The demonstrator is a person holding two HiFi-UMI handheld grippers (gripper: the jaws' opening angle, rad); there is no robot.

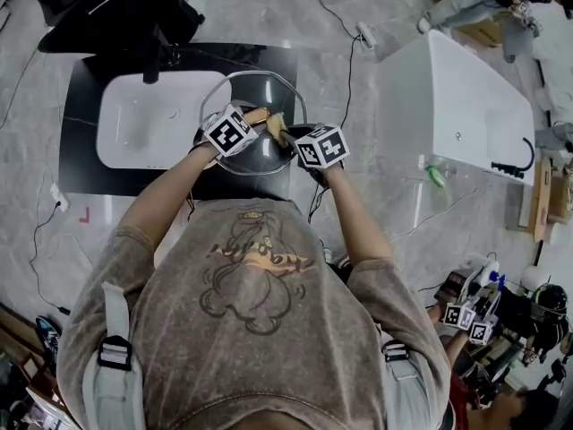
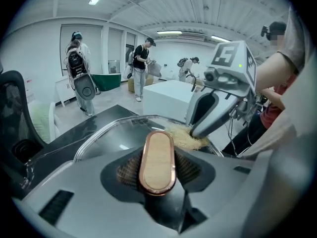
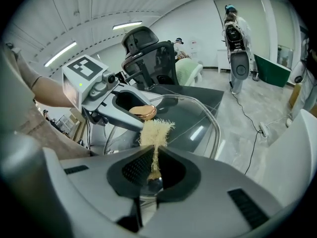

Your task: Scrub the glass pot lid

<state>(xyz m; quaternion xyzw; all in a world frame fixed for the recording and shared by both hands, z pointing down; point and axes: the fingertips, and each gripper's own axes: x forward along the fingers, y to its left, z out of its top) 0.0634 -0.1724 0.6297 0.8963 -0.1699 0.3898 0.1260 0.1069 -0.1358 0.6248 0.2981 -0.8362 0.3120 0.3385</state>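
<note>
Grips the glass pot lid [image 1: 240,92] by its oval, copper-rimmed handle [image 2: 157,157] in the left hand-held gripper [image 2: 158,173], jaws part-spread and pressed on the handle's two sides. Holds the lid over the black table [image 1: 81,128], at the right end of the white sink basin [image 1: 143,124]. Pinches a straw-coloured fibrous scrubber [image 3: 154,132] in the right hand-held gripper [image 3: 154,171], jaws narrow on its thin stem. Sets the frayed end against the glass, near the handle.
</note>
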